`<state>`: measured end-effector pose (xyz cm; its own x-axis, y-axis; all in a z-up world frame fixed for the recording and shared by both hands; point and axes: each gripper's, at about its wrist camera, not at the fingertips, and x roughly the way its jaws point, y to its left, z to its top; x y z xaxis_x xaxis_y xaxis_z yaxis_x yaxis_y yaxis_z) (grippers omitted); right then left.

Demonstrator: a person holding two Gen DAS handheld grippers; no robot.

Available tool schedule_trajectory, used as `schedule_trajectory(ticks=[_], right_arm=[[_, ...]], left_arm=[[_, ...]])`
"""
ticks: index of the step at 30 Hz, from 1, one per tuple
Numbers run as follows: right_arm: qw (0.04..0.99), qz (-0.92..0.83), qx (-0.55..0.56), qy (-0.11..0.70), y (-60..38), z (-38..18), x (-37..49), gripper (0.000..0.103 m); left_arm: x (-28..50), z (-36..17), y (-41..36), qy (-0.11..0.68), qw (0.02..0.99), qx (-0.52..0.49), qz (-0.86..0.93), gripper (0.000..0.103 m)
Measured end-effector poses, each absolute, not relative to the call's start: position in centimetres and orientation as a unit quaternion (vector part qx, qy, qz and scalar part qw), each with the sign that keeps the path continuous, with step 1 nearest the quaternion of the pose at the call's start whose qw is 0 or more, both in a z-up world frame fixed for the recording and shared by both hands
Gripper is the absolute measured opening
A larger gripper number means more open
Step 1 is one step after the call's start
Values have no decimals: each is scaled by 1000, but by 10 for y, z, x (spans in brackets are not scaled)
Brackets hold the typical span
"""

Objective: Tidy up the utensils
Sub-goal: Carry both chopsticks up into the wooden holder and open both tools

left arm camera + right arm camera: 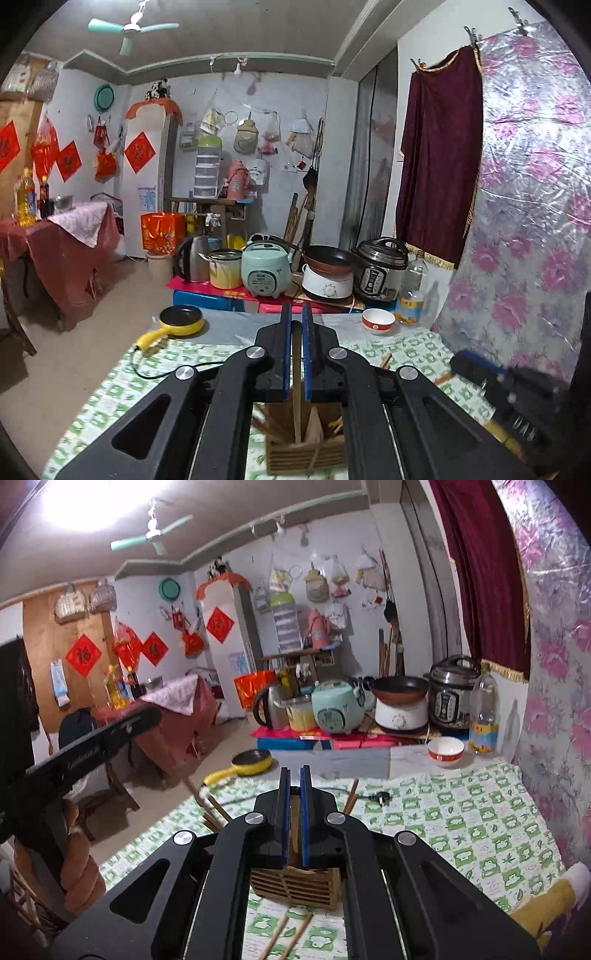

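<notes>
Left hand-held gripper is pinching a chopstick over the wooden holder; right hand-held gripper is nearly pressed together, grasp unclear; lowering vertically avoids snagging.

The left claw covers the top of the wooden chopstick holder, so I can only see the middle of the one chopstick between its blue pads, and I cannot tell if the pads really pinch it. In the right wrist view the right claw hides most of the same holder, and whatever sits between its pads is too dark to make out. Two loose chopsticks on the worktop run off the bottom edge, and the other claw at the right of the left view is a dark blur.
</notes>
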<state>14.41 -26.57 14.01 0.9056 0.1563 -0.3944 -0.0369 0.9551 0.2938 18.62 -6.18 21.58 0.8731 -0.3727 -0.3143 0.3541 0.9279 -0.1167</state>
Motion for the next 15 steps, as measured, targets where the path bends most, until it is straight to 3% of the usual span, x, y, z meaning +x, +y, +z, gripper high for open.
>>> schedule_trajectory(ticks=[10, 12, 13, 14, 15], right_arm=[[950, 55, 155, 266, -273, 105, 183, 7], [948, 51, 145, 280, -268, 98, 189, 12], [947, 43, 143, 284, -267, 95, 191, 14], [946, 40, 141, 288, -266, 93, 192, 15], [946, 42, 142, 290, -267, 92, 192, 15]], left_arm=[[246, 156, -67, 256, 945, -42, -198, 6], [251, 150, -66, 276, 941, -38, -191, 31], [252, 146, -66, 283, 941, -39, -181, 67], [251, 144, -64, 282, 943, -43, -172, 78], [249, 143, -62, 279, 945, -42, -167, 79]])
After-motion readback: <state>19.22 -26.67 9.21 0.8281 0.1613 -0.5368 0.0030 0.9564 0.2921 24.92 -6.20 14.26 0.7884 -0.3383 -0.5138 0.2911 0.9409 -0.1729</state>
